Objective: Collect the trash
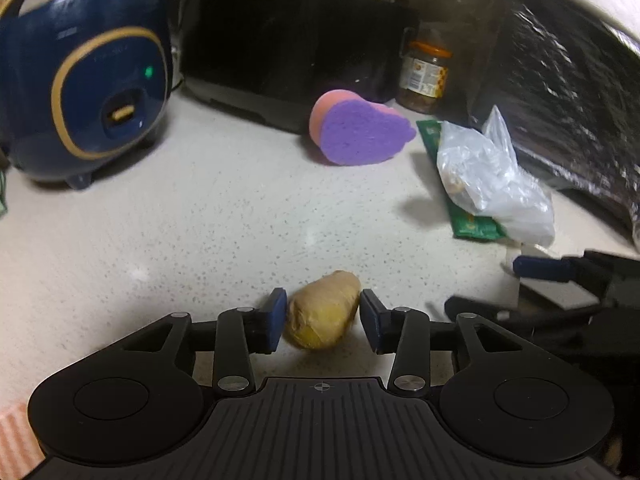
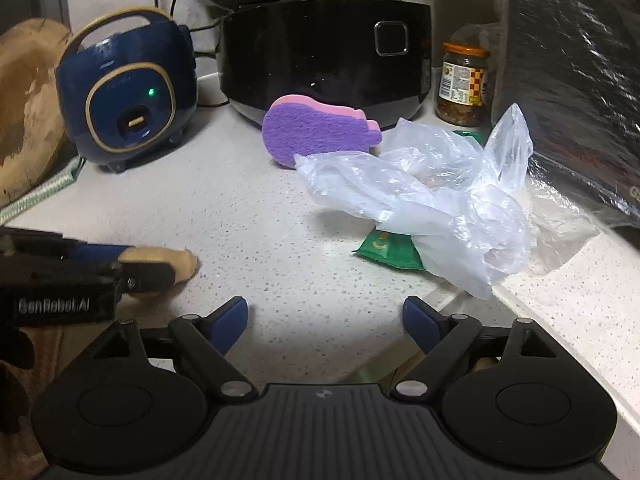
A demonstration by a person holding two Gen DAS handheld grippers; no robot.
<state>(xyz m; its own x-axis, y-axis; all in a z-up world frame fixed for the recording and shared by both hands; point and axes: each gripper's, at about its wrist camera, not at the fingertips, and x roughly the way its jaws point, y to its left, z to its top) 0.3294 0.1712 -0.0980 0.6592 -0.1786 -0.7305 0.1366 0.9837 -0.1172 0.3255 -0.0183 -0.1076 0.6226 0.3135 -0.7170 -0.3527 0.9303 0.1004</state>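
Observation:
A crumpled yellow-brown wad [image 1: 324, 312] lies on the speckled counter [image 1: 224, 216] between the blue pads of my left gripper [image 1: 323, 314]. The jaws stand open, with a thin gap at the right pad. In the right wrist view the same wad [image 2: 186, 262] pokes out past the left gripper's fingers [image 2: 100, 251]. A clear plastic bag [image 2: 432, 208] lies crumpled on a green wrapper [image 2: 386, 250] ahead and to the right of my right gripper [image 2: 325, 320]. That gripper is open and holds nothing. The bag [image 1: 492, 184] and wrapper [image 1: 466, 222] also show in the left wrist view.
A small blue cooker [image 1: 84, 92], a black cooker [image 1: 296, 52], a purple-and-pink sponge [image 1: 360, 136] and a jar [image 1: 426, 76] stand at the back. A shiny black bag [image 1: 568, 92] fills the right. The counter drops off at a front-right edge [image 2: 520, 300]. A wooden board [image 2: 28, 112] leans at the left.

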